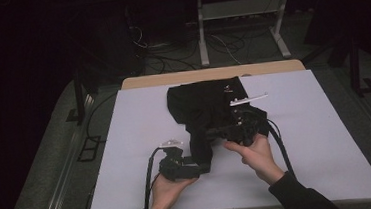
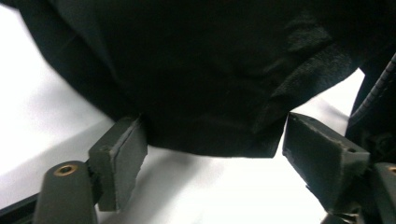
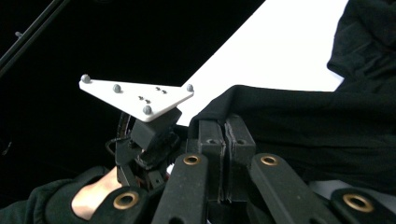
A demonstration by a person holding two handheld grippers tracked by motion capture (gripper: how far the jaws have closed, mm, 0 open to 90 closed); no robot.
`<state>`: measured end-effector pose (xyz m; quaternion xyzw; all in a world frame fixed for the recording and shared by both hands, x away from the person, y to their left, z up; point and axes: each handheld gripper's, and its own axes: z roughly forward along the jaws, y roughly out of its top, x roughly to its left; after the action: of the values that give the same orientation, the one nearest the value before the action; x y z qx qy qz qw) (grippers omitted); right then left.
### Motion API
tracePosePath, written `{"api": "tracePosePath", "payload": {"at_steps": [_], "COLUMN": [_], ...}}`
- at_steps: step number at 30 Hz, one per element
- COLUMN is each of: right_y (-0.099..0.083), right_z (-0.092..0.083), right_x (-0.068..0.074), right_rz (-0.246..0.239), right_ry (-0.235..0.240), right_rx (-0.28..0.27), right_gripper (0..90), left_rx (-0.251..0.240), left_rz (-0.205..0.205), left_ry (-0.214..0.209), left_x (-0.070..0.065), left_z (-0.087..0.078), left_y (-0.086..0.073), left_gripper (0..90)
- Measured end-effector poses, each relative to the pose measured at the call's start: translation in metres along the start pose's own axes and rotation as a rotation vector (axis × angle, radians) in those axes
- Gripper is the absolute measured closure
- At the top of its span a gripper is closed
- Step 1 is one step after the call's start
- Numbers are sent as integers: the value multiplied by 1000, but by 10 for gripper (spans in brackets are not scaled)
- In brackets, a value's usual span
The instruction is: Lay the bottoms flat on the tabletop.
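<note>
A dim room surrounds the white table I am working at, with a metal frame and loose cables on the floor beyond its far edge. A black garment lies bunched on the table, a little past the middle and toward the far side. One narrow fold of the garment trails toward me. My right gripper sits at the near right edge of the garment, held in my right hand; in the right gripper view its two black jaws are pressed together with a fold of the black cloth pinched between them, lifted off the table. My left gripper rests near the garment's trailing end, cradled in my left hand. In the left gripper view its jaws stand apart, with the garment's lower edge hanging between them and neither pad pressing on it.
</note>
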<state>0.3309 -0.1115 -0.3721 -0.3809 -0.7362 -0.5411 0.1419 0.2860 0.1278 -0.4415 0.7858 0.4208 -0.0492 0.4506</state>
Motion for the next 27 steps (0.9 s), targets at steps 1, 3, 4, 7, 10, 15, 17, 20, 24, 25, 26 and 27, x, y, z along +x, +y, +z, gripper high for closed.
{"api": "tracePosePath", "payload": {"at_steps": [1, 3, 4, 7, 10, 15, 17, 20, 24, 25, 26, 27], "right_y": [1, 1, 1, 1, 1, 2, 3, 1, -5, -7, -10, -13], "right_z": [1, 2, 3, 1, -1, -7, -11, -17, -27, -29, -30, -31], "right_x": [1, 1, 2, 5, 6, 4, 2, -2, -8, -9, -10, -10], "right_rz": [-2, -4, -4, 3, -1, -4, -7, -8, 8, 8, 13, 14], "right_ry": [1, 4, 5, 23, 20, 11, -5, -34, -47, -50, -54, -55], "right_rx": [-1, -1, -2, -8, -12, -22, -23, -22, -8, 1, 13, 27], "right_gripper": [866, 865, 866, 865, 867, 867, 868, 868, 870, 870, 870, 870], "left_rx": [0, -4, -9, -5, -29, -39, -35, -19, 18, 27, 27, 53], "left_rz": [0, 4, 5, -6, -38, -45, -43, -16, 70, 93, 93, 123], "left_ry": [0, 34, 48, 86, 100, 105, 90, 77, 99, 96, 96, 90], "left_x": [0, -1, 0, 5, 16, 20, 20, 18, 12, 11, 11, 10], "left_z": [0, 0, -1, -2, -6, -11, -16, -23, -39, -43, -43, -50], "left_y": [0, 0, -1, 0, 1, 1, 2, 5, 10, 9, 9, 7], "left_gripper": [258, 361, 361, 521, 631, 822, 861, 866, 865, 865, 864, 864]}}
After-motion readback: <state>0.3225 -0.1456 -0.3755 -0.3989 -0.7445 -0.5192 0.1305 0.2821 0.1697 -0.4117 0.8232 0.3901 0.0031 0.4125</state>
